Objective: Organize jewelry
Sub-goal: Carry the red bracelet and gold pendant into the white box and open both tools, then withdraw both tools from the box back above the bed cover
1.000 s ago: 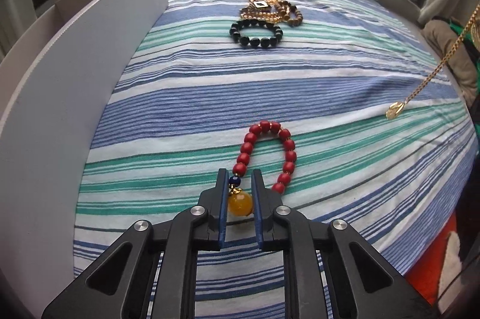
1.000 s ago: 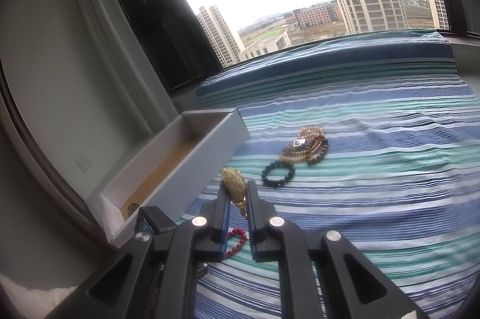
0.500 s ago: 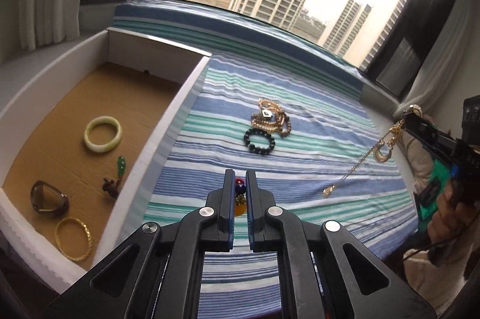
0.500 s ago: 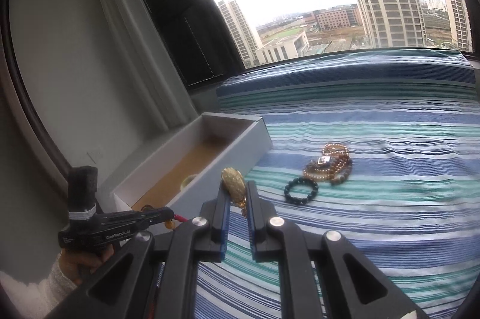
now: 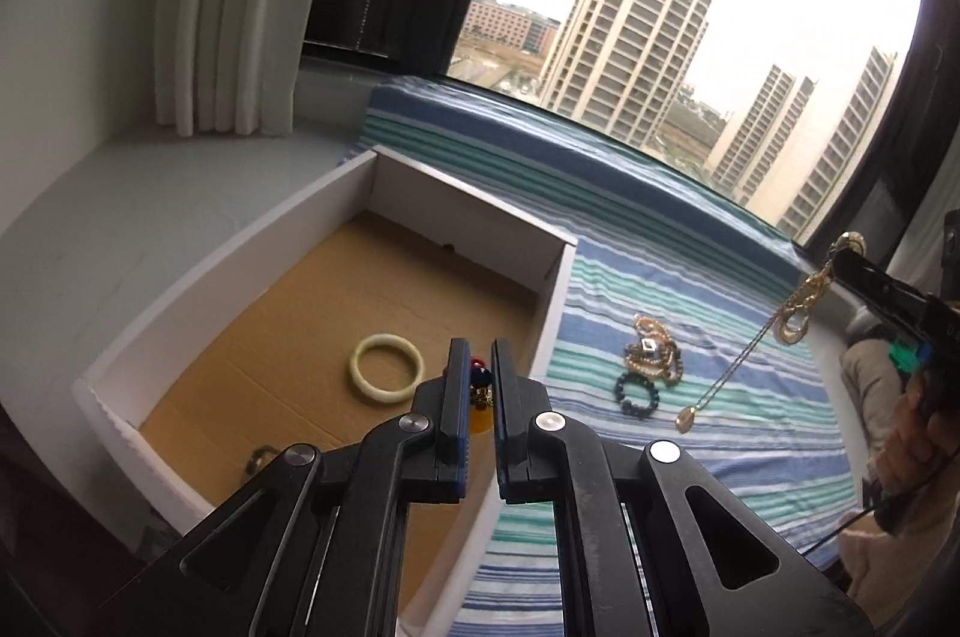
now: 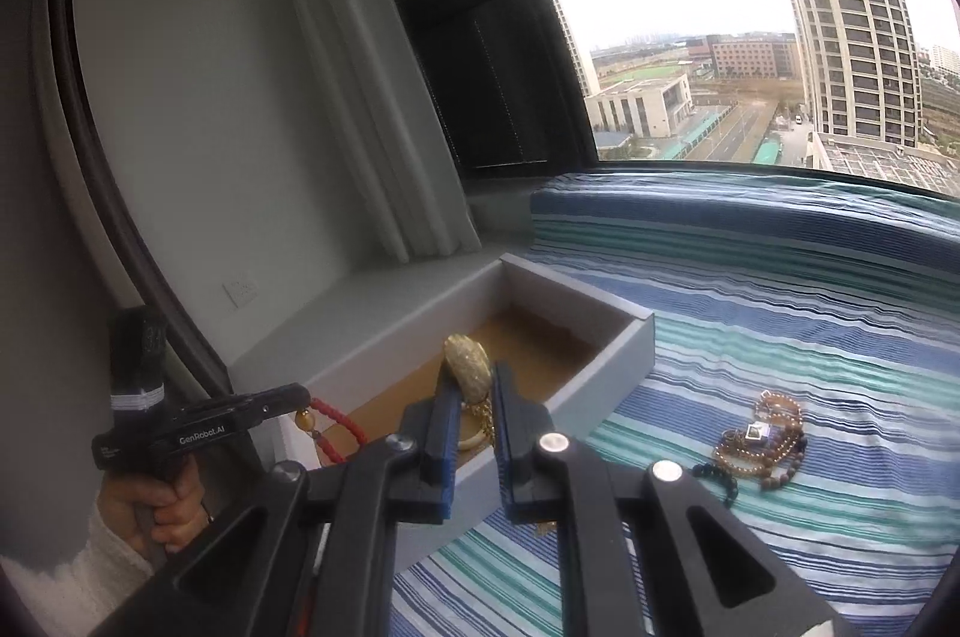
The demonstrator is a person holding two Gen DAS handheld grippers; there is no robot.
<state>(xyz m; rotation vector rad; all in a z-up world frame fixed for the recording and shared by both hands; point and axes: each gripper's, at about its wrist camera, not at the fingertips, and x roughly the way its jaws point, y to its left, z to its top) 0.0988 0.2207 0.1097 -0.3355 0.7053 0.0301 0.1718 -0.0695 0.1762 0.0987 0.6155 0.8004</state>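
My left gripper (image 5: 478, 356) is shut on a red bead bracelet (image 5: 478, 364) with an amber bead, held in the air above the open white box (image 5: 468, 193). The right wrist view shows the left gripper (image 6: 300, 395) at the left, with the red bracelet (image 6: 339, 424) dangling from it. My right gripper (image 6: 474, 379) is shut on a gold necklace with an oval locket (image 6: 467, 364), near the box (image 6: 600, 373). In the left wrist view the right gripper (image 5: 843, 260) holds the necklace chain (image 5: 738, 367), which hangs over the striped cloth.
A pale green bangle (image 5: 387, 367) lies on the box's cardboard floor. On the striped cloth (image 5: 750, 457) lie a black bead bracelet (image 5: 637, 393) and a heap of gold and brown bracelets (image 5: 651, 352). A white ledge and curtain stand left of the box. A person's hand (image 6: 171, 508) grips the left tool.
The left gripper closed on the red bracelet, lifted it off the cloth and carried it up and left over the box. The right gripper rose and moved toward the box with the necklace.
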